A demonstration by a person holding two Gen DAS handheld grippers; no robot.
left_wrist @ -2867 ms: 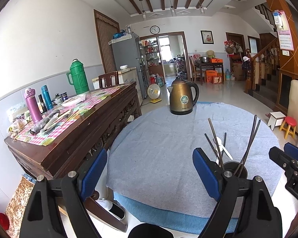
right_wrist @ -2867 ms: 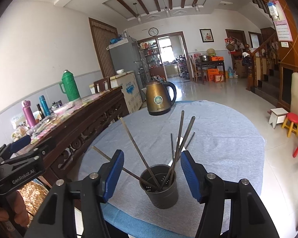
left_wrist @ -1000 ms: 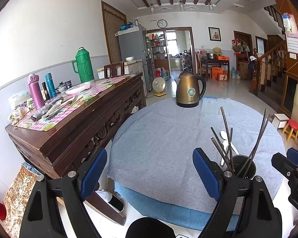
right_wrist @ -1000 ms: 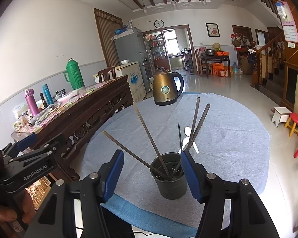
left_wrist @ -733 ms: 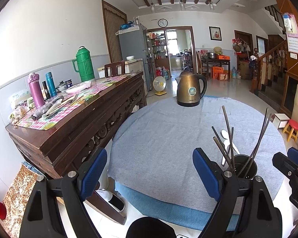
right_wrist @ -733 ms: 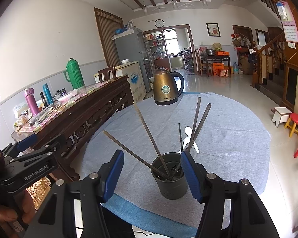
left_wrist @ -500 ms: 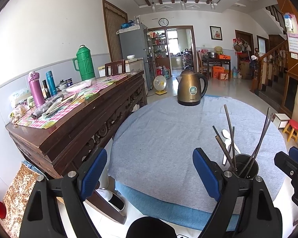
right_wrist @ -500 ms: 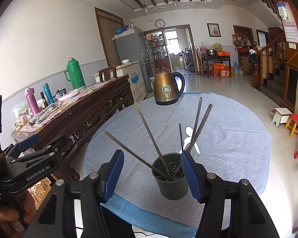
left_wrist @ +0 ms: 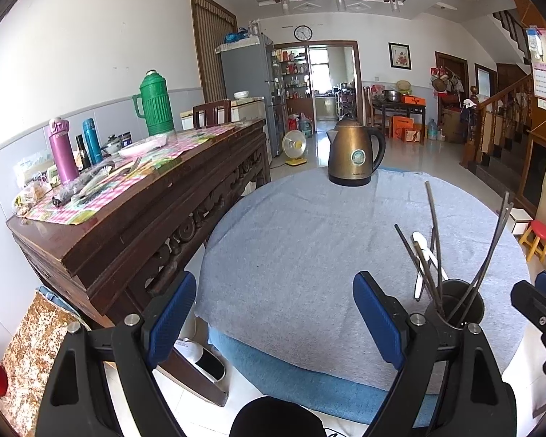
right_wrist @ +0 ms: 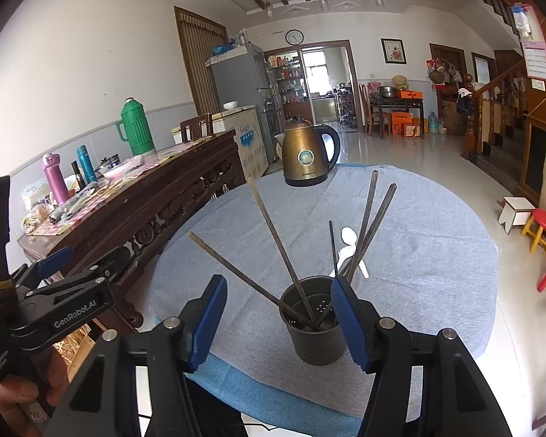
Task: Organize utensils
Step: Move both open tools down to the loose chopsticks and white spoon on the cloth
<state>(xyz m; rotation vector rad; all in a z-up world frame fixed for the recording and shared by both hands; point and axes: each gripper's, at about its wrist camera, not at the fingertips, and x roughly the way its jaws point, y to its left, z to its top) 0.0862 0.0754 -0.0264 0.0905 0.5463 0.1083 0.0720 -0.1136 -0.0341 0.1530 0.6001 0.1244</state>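
A dark grey utensil holder (right_wrist: 315, 322) stands near the front edge of the round table, with several metal chopsticks (right_wrist: 276, 242) leaning out of it. It also shows in the left wrist view (left_wrist: 460, 304). White spoons (right_wrist: 347, 245) lie on the cloth just behind it. My right gripper (right_wrist: 278, 318) is open and empty, held just in front of the holder. My left gripper (left_wrist: 275, 315) is open and empty, over the table's front left edge, left of the holder.
A bronze kettle (left_wrist: 353, 156) stands at the far side of the grey tablecloth (left_wrist: 291, 255). A carved wooden sideboard (left_wrist: 134, 196) with flasks and clutter runs along the left. Small stools (right_wrist: 538, 227) stand on the floor at the right.
Both grippers have drawn slightly back and up from the table; the holder and chopsticks have stayed in place. Both stay open.
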